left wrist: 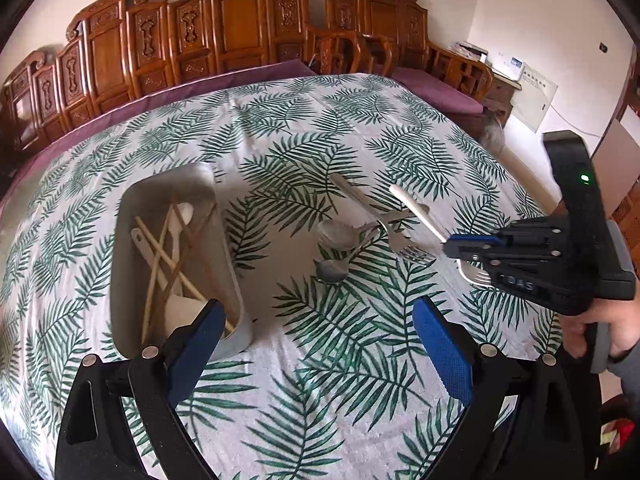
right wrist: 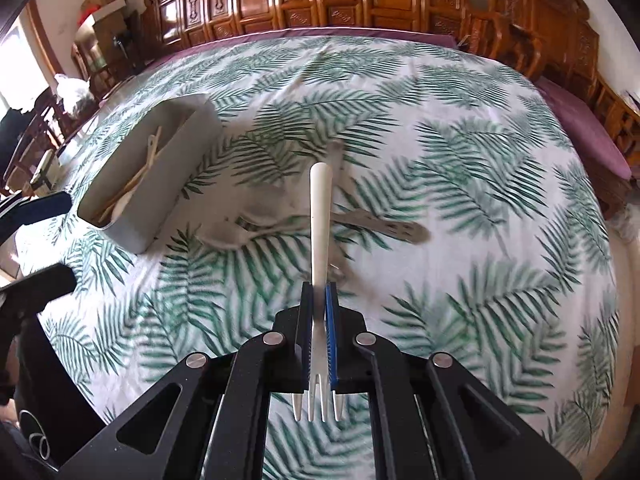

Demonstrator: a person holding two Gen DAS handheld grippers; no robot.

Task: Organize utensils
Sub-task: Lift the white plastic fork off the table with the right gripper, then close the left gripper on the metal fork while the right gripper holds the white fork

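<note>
My right gripper (right wrist: 320,290) is shut on a white-handled fork (right wrist: 321,208), held above the cloth with the handle pointing away and the tines back toward the camera. In the left wrist view the same right gripper (left wrist: 451,246) holds that fork (left wrist: 416,210) at the right, over the loose pile. The pile holds two metal spoons (left wrist: 336,234) and a metal fork (left wrist: 414,254). A grey box (left wrist: 120,240) at the left contains chopsticks (left wrist: 160,264) and a white spoon. My left gripper (left wrist: 320,332) stands open near the box's close end, with nothing between its fingers.
A round table wears a palm-leaf cloth (left wrist: 320,380). Carved wooden chairs (left wrist: 240,28) with purple cushions ring its far side. In the right wrist view the grey box (right wrist: 172,176) lies at the left and the blurred metal utensils (right wrist: 384,228) in the middle.
</note>
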